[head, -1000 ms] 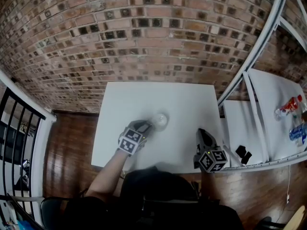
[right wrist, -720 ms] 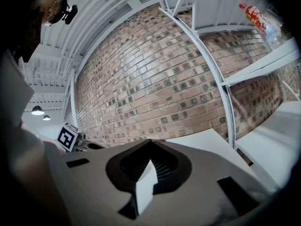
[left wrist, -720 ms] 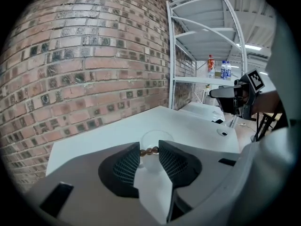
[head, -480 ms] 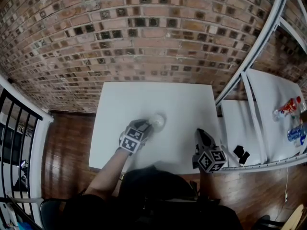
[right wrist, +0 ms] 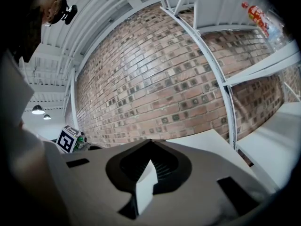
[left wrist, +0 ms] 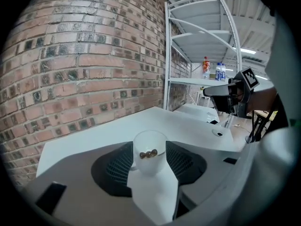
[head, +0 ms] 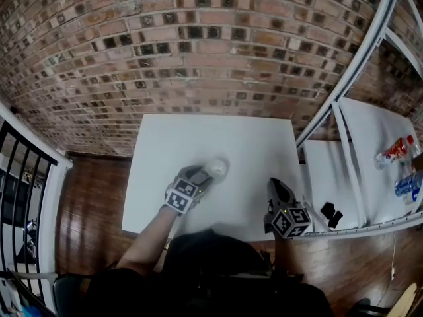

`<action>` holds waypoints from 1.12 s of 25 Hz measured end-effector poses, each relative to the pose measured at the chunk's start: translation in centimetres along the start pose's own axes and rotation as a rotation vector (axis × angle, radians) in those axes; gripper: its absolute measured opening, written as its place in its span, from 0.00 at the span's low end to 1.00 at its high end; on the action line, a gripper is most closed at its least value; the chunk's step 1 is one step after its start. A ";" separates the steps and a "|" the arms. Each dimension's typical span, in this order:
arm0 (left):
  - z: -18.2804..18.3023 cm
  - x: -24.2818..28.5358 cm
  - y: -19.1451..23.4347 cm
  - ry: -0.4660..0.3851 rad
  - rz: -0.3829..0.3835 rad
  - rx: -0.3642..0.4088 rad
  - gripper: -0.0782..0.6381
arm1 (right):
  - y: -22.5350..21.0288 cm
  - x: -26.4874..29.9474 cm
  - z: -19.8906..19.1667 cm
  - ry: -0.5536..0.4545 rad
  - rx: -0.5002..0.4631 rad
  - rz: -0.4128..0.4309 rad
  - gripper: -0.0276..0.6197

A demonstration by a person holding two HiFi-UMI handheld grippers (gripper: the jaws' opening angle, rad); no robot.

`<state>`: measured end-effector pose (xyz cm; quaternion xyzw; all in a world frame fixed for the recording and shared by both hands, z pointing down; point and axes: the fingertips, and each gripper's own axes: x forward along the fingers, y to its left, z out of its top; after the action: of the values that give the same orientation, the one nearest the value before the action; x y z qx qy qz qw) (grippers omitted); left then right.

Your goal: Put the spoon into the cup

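Note:
A frosted white cup [left wrist: 149, 160] stands upright on the white table [head: 218, 134], also seen from above as the cup [head: 217, 169]. A small golden-brown piece [left wrist: 148, 154] shows inside its rim; I cannot tell whether it is the spoon. My left gripper [left wrist: 149, 147] has the cup between its jaws, which are opening, and the dark pads [left wrist: 117, 166] stand just beside the cup wall. From above, the left gripper [head: 206, 173] reaches the cup from the near left. My right gripper [head: 277, 185] rests near the table's front right, its jaws together and empty, as the right gripper [right wrist: 149, 162] view shows.
A brick wall [head: 198, 51] rises behind the table. A white metal shelf frame [head: 344, 104] stands to the right, with bottles [head: 396, 147] on a shelf. Small black objects [head: 329, 213] lie on the lower shelf. Wooden floor [head: 92, 197] and a railing lie to the left.
Neither gripper has visibly moved on the table; the left one stays at the cup. Only the head view has shifted slightly.

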<state>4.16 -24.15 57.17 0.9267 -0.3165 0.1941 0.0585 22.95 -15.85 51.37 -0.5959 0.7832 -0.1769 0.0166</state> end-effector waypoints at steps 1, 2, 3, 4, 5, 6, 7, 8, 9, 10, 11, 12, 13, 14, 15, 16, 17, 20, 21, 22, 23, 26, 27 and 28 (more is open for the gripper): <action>0.2 -0.3 0.0 -0.015 0.001 0.000 0.42 | 0.1 0.0 0.0 0.000 -0.001 0.001 0.05; 0.4 -0.5 0.0 -0.031 0.002 -0.003 0.42 | 0.1 0.0 -0.1 0.001 -0.003 0.003 0.05; 0.7 -0.8 0.1 -0.046 0.003 -0.009 0.42 | 0.2 0.1 -0.1 0.003 -0.003 0.006 0.05; 0.9 -1.1 0.2 -0.061 0.005 -0.015 0.42 | 0.3 0.1 -0.2 0.005 -0.004 0.008 0.05; 1.1 -1.4 0.2 -0.076 0.005 -0.020 0.42 | 0.4 0.2 -0.2 0.005 -0.005 0.010 0.05; 1.3 -1.8 0.3 -0.090 0.005 -0.025 0.42 | 0.6 0.2 -0.1 0.005 -0.006 0.013 0.05; 1.6 -2.1 0.4 -0.103 0.002 -0.028 0.42 | 0.8 0.3 0.0 0.003 -0.007 0.016 0.05; 1.7 -2.5 0.5 -0.114 0.001 -0.028 0.42 | 1.1 0.5 0.0 0.001 -0.007 0.022 0.05; 1.9 -2.9 0.8 -0.123 0.003 -0.028 0.42 | 1.5 0.7 0.0 -0.001 -0.007 0.030 0.05; 2.1 -3.4 1.1 -0.135 0.008 -0.029 0.42 | 1.9 0.9 -0.1 -0.002 -0.008 0.038 0.05; 2.5 -3.9 1.4 -0.149 0.015 -0.034 0.42 | 2.2 1.1 -0.1 -0.003 -0.009 0.046 0.05; 2.9 -4.3 1.7 -0.165 0.025 -0.044 0.41 | 2.4 1.2 -0.1 -0.004 -0.012 0.054 0.05; 3.5 -4.9 2.0 -0.183 0.037 -0.058 0.40 | 2.6 1.4 -0.1 -0.003 -0.015 0.061 0.05; 4.0 -5.7 2.4 -0.207 0.056 -0.072 0.38 | 2.9 1.5 -0.1 0.000 -0.019 0.067 0.05; 4.5 -6.6 3.0 -0.235 0.083 -0.084 0.32 | 3.2 1.7 -0.2 0.005 -0.024 0.073 0.05; 5.0 -7.7 3.6 -0.266 0.116 -0.096 0.22 | 3.5 1.9 -0.2 0.009 -0.028 0.080 0.05; 5.4 -8.7 4.3 -0.296 0.149 -0.107 0.14 | 3.9 2.0 -0.2 0.012 -0.031 0.087 0.05; 6.3 -11.7 5.8 -0.374 0.221 -0.139 0.11 | 4.8 2.5 -0.2 0.016 -0.044 0.112 0.05; 6.6 -12.7 6.0 -0.395 0.236 -0.145 0.11 | 5.0 2.6 -0.2 0.017 -0.049 0.119 0.05; 6.7 -13.6 6.2 -0.411 0.249 -0.146 0.11 | 5.3 2.6 -0.2 0.017 -0.055 0.123 0.05; 6.8 -14.5 6.4 -0.423 0.260 -0.143 0.11 | 5.5 2.6 -0.2 0.016 -0.060 0.127 0.05; 6.7 -17.1 7.1 -0.443 0.295 -0.136 0.11 | 6.2 2.5 -0.3 0.014 -0.082 0.138 0.05; 6.6 -17.8 7.2 -0.448 0.308 -0.138 0.11 | 6.5 2.5 -0.3 0.014 -0.094 0.141 0.05; 6.4 -18.6 7.3 -0.453 0.320 -0.143 0.11 | 6.7 2.4 -0.3 0.013 -0.104 0.143 0.05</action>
<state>-11.69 -20.98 43.84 0.8782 -0.4767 -0.0339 0.0200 15.99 -16.55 50.16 -0.5375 0.8319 -0.1381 -0.0071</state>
